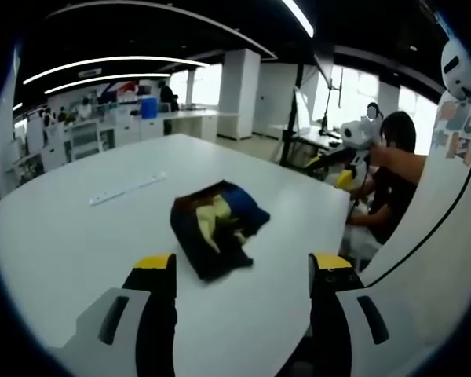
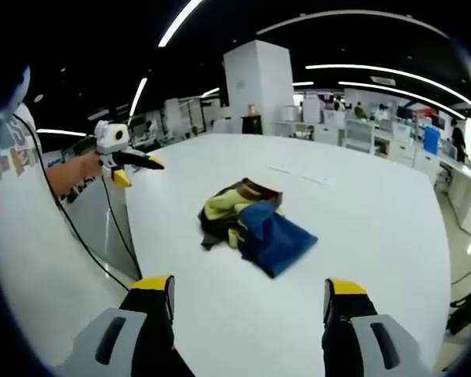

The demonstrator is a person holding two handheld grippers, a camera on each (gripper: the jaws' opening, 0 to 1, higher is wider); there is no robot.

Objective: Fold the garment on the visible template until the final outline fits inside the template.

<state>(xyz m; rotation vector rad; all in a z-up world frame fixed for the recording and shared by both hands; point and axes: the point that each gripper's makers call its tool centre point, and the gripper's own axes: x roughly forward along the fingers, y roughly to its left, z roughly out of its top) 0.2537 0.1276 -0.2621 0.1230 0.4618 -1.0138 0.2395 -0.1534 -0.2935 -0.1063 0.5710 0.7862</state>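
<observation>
A folded garment [image 1: 217, 223] in dark, blue and yellow cloth lies in a compact bundle on the white table [image 1: 78, 236]. My left gripper [image 1: 242, 267] hangs open above the table's near edge, short of the bundle, nothing between its jaws. In the right gripper view the garment [image 2: 253, 221] shows its blue fold on the near side. My right gripper [image 2: 249, 286] is open too, with bare table [image 2: 377, 220] between it and the cloth. Off the table's edge, each view catches the other gripper held in a hand: the right gripper [image 1: 352, 149] and the left gripper [image 2: 124, 161].
A thin white strip [image 1: 129, 188] [image 2: 302, 174] lies flat on the table beyond the garment. A person in a dark shirt [image 1: 392, 184] is past the table's edge. A black cable [image 2: 102, 236] hangs beside the table. Office desks and a white pillar [image 2: 257, 86] stand behind.
</observation>
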